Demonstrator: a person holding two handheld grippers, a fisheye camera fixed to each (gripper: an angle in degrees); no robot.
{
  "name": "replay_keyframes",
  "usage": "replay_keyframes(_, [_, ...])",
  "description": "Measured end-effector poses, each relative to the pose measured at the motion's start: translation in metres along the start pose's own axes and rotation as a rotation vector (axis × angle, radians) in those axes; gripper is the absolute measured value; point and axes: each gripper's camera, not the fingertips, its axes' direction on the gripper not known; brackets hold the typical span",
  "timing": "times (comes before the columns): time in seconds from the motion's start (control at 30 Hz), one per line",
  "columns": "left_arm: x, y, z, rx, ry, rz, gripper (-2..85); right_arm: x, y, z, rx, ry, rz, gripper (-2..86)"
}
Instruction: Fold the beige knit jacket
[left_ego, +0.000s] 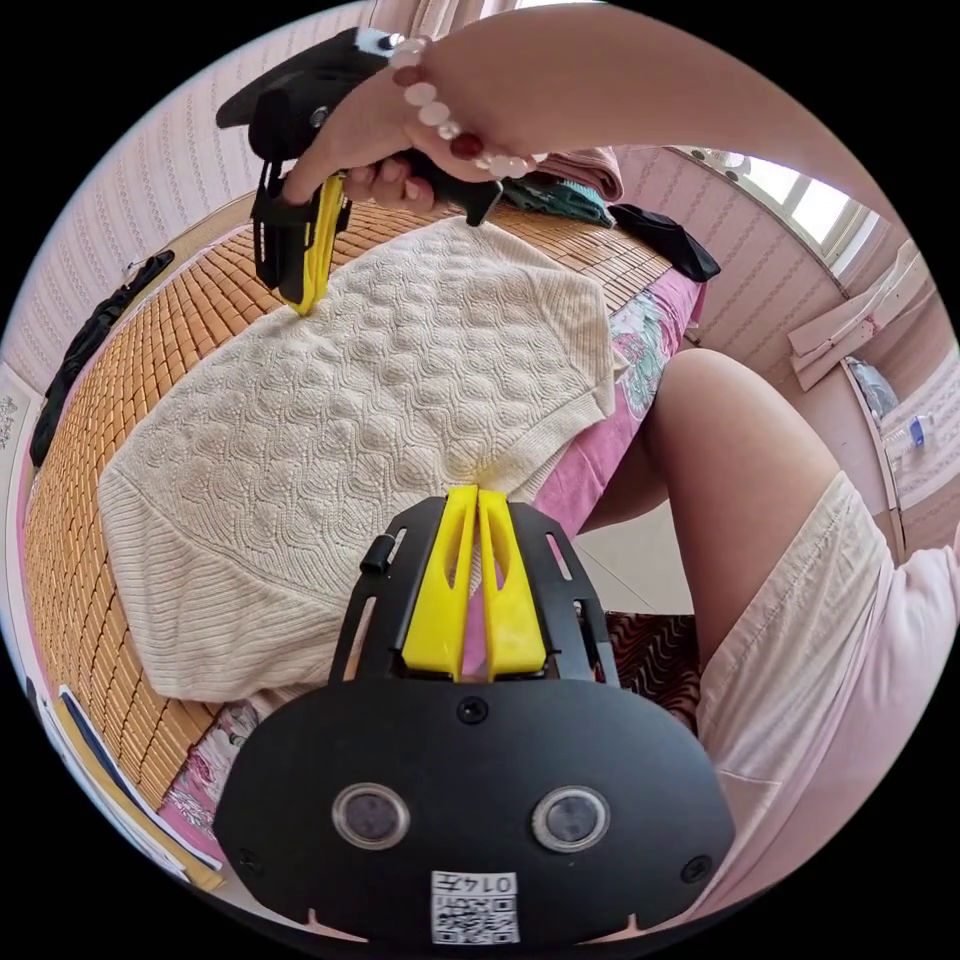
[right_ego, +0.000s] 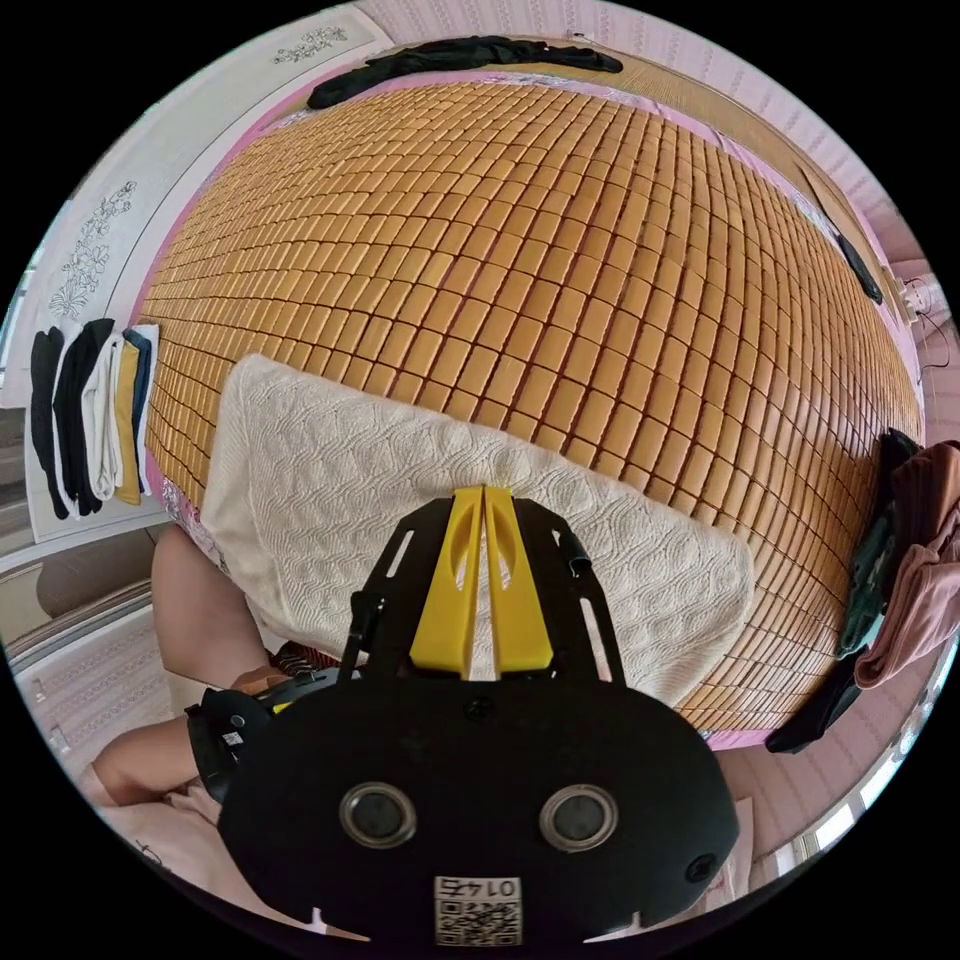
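Observation:
The beige knit jacket (left_ego: 380, 400) lies folded flat as a wide rectangle on the bamboo mat, near the bed's edge. My left gripper (left_ego: 478, 492) is shut, its yellow tips resting at the jacket's near edge; I see no cloth between the jaws. A hand holds my right gripper (left_ego: 303, 300) at the jacket's far edge, jaws together and pointing down onto it. In the right gripper view the jacket (right_ego: 350, 500) spreads under my right gripper (right_ego: 484, 492), shut just inside the far edge. The left gripper's black body (right_ego: 235, 725) peeks out low on the left.
The bamboo mat (right_ego: 550, 250) covers the bed beyond the jacket. Pink and green clothes (left_ego: 570, 185) and a black garment (left_ego: 670, 240) lie at one end, another black garment (right_ego: 460, 55) at the far side. The person's leg (left_ego: 740, 470) stands by the pink sheet edge (left_ego: 600, 450).

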Motion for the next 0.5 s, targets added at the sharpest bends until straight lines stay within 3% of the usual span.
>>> replay_keyframes(0.2, [0.021, 0.0, 0.003, -0.016, -0.042, 0.047, -0.9, 0.025, 0.012, 0.004, 0.066, -0.102, 0.058, -0.7])
replay_keyframes(0.33, [0.036, -0.01, -0.003, -0.064, -0.053, 0.158, -0.8, 0.062, 0.087, -0.021, 0.351, -0.249, 0.124, -0.6])
replay_keyframes(0.5, [0.061, -0.013, -0.032, 0.144, 0.025, 0.204, 1.5, 0.118, 0.215, -0.003, 0.413, -0.285, 0.348, 0.0])
